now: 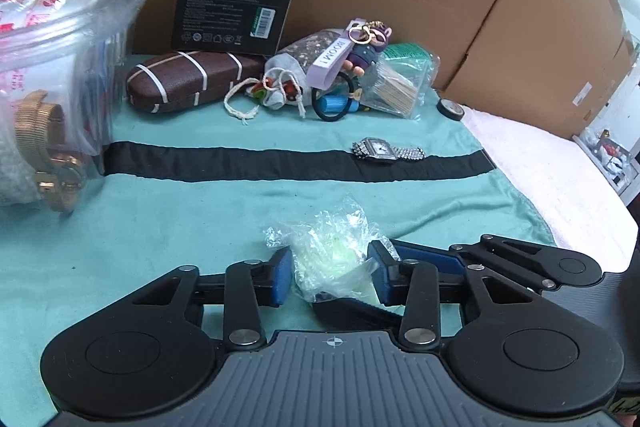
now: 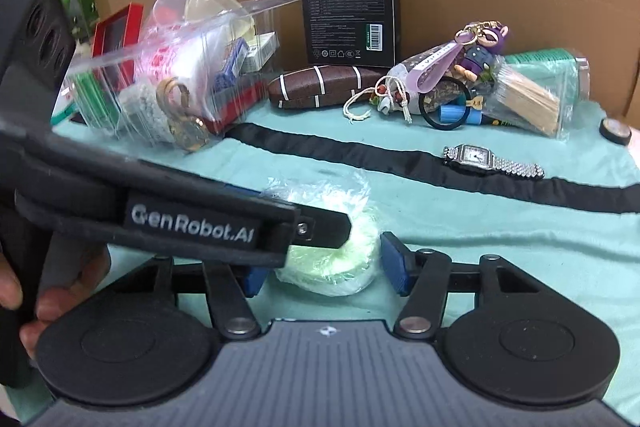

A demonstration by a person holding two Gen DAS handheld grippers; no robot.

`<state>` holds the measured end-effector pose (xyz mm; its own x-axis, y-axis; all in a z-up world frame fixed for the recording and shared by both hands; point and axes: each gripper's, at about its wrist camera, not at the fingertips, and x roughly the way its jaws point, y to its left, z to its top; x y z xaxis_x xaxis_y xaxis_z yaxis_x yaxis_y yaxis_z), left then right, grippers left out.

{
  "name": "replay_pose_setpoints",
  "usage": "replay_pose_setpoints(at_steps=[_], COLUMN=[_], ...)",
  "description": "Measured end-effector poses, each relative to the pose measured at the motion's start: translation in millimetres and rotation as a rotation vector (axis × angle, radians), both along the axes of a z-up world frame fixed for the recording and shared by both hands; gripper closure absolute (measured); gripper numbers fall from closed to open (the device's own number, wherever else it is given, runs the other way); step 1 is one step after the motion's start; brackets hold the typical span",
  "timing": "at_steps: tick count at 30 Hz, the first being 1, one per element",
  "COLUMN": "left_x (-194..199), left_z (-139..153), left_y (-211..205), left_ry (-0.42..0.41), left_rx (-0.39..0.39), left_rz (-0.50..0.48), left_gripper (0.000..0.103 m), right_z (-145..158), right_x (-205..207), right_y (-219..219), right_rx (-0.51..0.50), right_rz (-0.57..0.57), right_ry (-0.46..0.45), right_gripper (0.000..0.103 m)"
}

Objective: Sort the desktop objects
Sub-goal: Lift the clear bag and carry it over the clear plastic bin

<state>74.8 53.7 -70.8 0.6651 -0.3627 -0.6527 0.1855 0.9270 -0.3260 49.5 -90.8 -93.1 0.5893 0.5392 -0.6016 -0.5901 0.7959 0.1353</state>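
The wrapped pale-green roll [image 1: 332, 259] lies on the teal cloth [image 1: 180, 211], nearer than the silver watch [image 1: 386, 149]. The left gripper [image 1: 330, 267] jaws pinch its crinkled film; the right gripper [image 2: 320, 267] jaws stand wide around it. Best grip the solid body, as film alone may slip.

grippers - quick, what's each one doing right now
Left gripper: closing around the plastic-wrapped green item; firm grip cannot be told.
Right gripper: open, straddling the same item, not touching.
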Motion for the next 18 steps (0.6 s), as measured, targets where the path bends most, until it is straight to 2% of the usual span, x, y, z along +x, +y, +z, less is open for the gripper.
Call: replay_pose_setpoints(at_steps=[3, 6, 9, 18], left_x=[-13, -28, -39, -60], left_z=[16, 40, 65, 114], left_y=[9, 17, 31, 92], left_ry=[-0.045, -0.128, -0.203, -0.358], left_rx=[-0.021, -0.007, -0.019, 0.001], left_rz=[0.02, 0.053, 0.088, 0.224], left_gripper=[0.06, 0.063, 0.063, 0.063], right_z=[17, 42, 65, 110], right_x=[-11, -21, -27, -25], right_y=[4, 12, 23, 84], right_rx=[0.01, 0.021, 0.035, 0.085], right_rz=[0.015, 0.041, 0.073, 0.193], right_ry=[-0.049, -0.129, -0.211, -0.349], right_gripper=[0.04, 0.046, 0.046, 0.046])
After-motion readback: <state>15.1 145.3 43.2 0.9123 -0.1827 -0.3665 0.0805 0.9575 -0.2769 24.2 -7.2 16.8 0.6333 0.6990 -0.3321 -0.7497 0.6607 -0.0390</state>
